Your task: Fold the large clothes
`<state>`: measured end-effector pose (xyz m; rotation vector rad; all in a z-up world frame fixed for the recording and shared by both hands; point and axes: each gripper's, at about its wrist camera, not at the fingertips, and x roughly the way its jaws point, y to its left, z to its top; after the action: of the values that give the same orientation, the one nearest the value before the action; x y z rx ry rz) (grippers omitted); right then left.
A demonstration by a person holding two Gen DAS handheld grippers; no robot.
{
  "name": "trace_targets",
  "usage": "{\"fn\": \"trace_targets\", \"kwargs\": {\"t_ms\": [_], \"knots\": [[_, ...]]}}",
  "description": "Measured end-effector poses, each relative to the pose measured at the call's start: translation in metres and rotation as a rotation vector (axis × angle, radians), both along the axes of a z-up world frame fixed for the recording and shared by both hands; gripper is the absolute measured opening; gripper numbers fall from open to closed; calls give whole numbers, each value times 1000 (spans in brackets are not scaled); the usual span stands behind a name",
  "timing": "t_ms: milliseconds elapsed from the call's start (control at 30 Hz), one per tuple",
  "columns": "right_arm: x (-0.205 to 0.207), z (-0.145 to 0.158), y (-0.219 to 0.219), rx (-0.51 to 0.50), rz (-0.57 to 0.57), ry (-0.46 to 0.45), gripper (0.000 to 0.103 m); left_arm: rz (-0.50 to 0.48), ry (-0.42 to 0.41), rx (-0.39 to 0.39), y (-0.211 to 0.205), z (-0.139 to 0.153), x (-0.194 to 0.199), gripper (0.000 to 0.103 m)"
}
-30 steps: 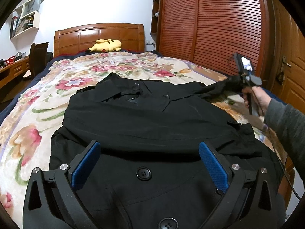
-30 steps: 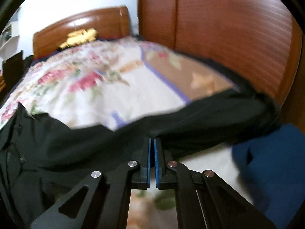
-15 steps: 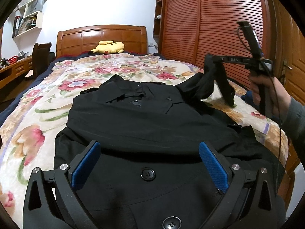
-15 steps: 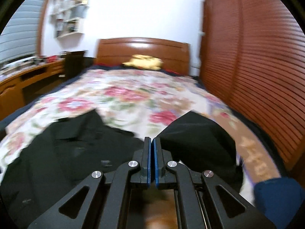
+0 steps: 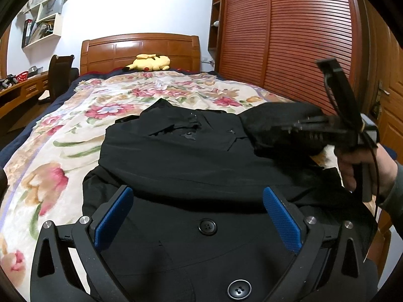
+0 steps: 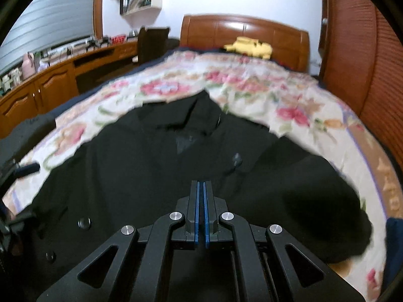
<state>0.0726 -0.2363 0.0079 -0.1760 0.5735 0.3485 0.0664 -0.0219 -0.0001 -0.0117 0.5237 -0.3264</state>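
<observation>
Floral bedding (image 5: 75,136) is covering the whole bed, and I am looking at a black coat (image 5: 181,161) lying spread on it, collar toward the wooden headboard (image 5: 141,50), buttons facing up. A yellow plush toy (image 5: 149,63) is sitting against that headboard, well away from the coat. Slatted wardrobe doors (image 5: 289,37) are running along one side of the bed.

My left gripper (image 5: 199,216) is hovering low over the coat's lower front with its blue pads spread wide and nothing between them; a coat button (image 5: 207,227) is showing in the gap. My right gripper (image 6: 201,188) is clenched, its pads pressed nearly together. From the left wrist I am seeing it side-on, held by my hand (image 5: 362,166), with a bunched coat sleeve (image 5: 277,128) gripped at its tip and lifted over the coat's chest, blocking my view of the bedding behind it.

From the right wrist I cannot make out the cloth between the pads, only dark coat beneath them. That view is instead giving me a long wooden desk (image 6: 63,75) and a dark chair (image 6: 152,42) beside the bed, somewhat blurred.
</observation>
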Motion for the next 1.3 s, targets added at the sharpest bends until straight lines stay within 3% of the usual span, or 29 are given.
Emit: {"fn": "trace_targets", "kwargs": {"t_ms": [133,167,367,433,500,600,933,1100,1300], "knots": [[-2,9,1,-1,7,19,3,-2,-6,12,-1,0,-2,103],[16,15,2,1,6,16,3,-2,-7,16,-1,0,-2,103],[5,28,-10,27,-28,-18,4,-1,-5,14,0,-1,-1,103],[-1,30,-19,16,-66,-35,16,0,-6,16,0,-1,-1,103],[-7,30,-28,7,-112,-60,47,-1,-7,16,0,-1,-1,103],[-4,30,-50,24,-183,-62,62,-1,-5,14,0,-1,-1,103],[-16,10,-107,78,-319,-11,62,-4,-2,14,-1,-1,-1,103],[-29,0,-119,59,-366,23,62,-4,-1,17,-2,-2,-1,103],[-17,-16,-138,50,-435,102,63,2,4,23,-3,-4,-1,103]]}}
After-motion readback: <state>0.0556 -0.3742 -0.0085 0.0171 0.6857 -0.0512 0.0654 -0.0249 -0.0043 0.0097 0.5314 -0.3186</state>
